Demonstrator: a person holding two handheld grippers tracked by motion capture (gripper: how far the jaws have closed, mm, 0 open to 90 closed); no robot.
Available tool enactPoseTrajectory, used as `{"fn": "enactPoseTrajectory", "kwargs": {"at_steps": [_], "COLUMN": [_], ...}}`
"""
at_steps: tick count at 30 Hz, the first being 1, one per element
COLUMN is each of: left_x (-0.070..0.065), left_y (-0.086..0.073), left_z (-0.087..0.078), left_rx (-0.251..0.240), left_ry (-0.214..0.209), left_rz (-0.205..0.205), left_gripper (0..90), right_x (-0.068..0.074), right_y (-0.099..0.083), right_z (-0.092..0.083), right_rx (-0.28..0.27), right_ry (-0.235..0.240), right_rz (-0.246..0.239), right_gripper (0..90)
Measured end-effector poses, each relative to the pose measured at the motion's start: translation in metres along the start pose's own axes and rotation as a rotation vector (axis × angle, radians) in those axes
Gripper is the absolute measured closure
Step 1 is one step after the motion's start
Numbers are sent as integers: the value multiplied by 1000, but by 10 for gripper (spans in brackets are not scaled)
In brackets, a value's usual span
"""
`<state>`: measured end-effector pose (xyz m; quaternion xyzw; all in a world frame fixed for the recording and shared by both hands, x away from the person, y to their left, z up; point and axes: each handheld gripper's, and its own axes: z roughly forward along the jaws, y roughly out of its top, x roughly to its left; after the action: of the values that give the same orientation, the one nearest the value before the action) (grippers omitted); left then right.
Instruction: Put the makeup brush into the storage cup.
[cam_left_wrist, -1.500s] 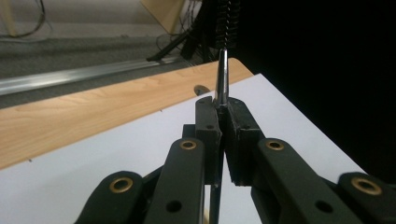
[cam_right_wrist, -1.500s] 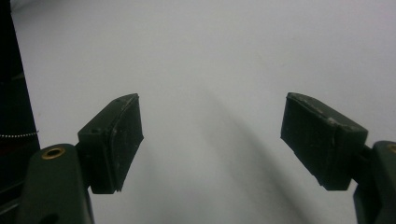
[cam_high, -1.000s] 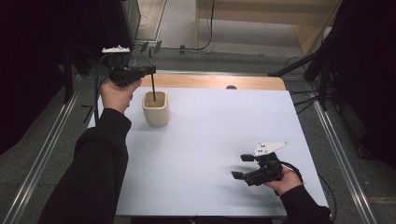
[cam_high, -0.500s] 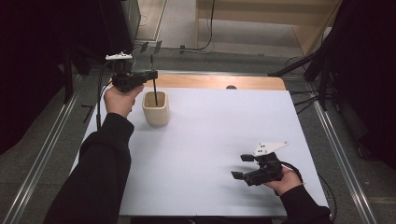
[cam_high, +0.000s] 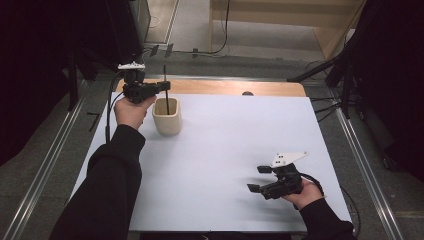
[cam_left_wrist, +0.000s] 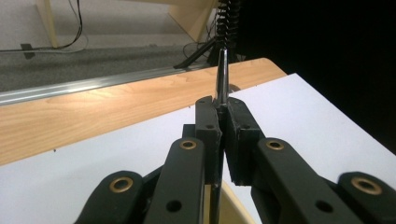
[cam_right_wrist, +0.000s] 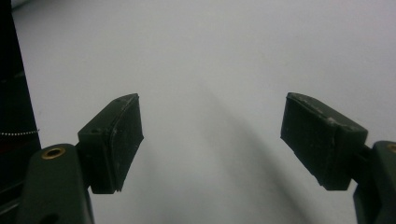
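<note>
The left tongs (cam_high: 164, 86) are clenched on a thin dark rod (cam_high: 165, 95), which stands nearly upright, with its lower end down inside the beige cup (cam_high: 166, 116). In the left gripper view the 2 jaws press together around the rod (cam_left_wrist: 222, 77), and its metal tip rises above them. The cup stands near the far left corner of the white worktop (cam_high: 225, 150), just in front of the wooden strip (cam_high: 225, 88) at the far edge. I cannot tell whether the rod touches the bottom or the wall of the cup.

The right tongs (cam_high: 259, 179) are released. They rest low over the near right part of the worktop, well apart from the cup, and in the right gripper view the jaws stand wide open with nothing between them.

What could go wrong, in my judgement:
1. The cup looks light and nothing holds it. If the rod leans against its rim while the left hand (cam_high: 131, 111) moves sideways, the cup may tip or slide.
2. The rod is thin and smooth, and it is gripped at only 1 short section. A small turn of the wrist may let it slip or swing between the jaws.
3. The right tongs are too far away to steady the cup quickly.
</note>
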<state>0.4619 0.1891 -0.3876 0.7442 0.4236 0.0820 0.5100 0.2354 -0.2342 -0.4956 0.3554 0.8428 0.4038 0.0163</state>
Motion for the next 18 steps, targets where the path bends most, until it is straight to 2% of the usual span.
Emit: {"fn": "enactPoseTrajectory", "kwargs": {"at_steps": [8,12,13,14,15,16,18], "left_x": [1,2,4,7,8,9,10], "left_y": [-7,-6,-6,-6,-5,-4,-2], "left_z": [3,0,0,0,-1,-3,-9], "left_rx": [29,34,39,46,53,51,50], "left_ry": [1,-14,-42,-81,-90,-80,-71], "left_rz": [-10,-22,-39,-73,-94,-84,-69], "left_gripper": [854,850,825,748,626,517,414], "right_x": [0,0,0,0,0,0,0], "right_y": [0,0,0,0,0,0,0], "right_z": [0,1,1,1,1,0,0], "right_rx": [0,-1,0,1,1,2,-1], "right_ry": [4,5,5,4,4,4,4], "right_rz": [-3,-10,-8,-6,-6,-3,-3], "right_gripper": [220,220,220,221,220,220,220]}}
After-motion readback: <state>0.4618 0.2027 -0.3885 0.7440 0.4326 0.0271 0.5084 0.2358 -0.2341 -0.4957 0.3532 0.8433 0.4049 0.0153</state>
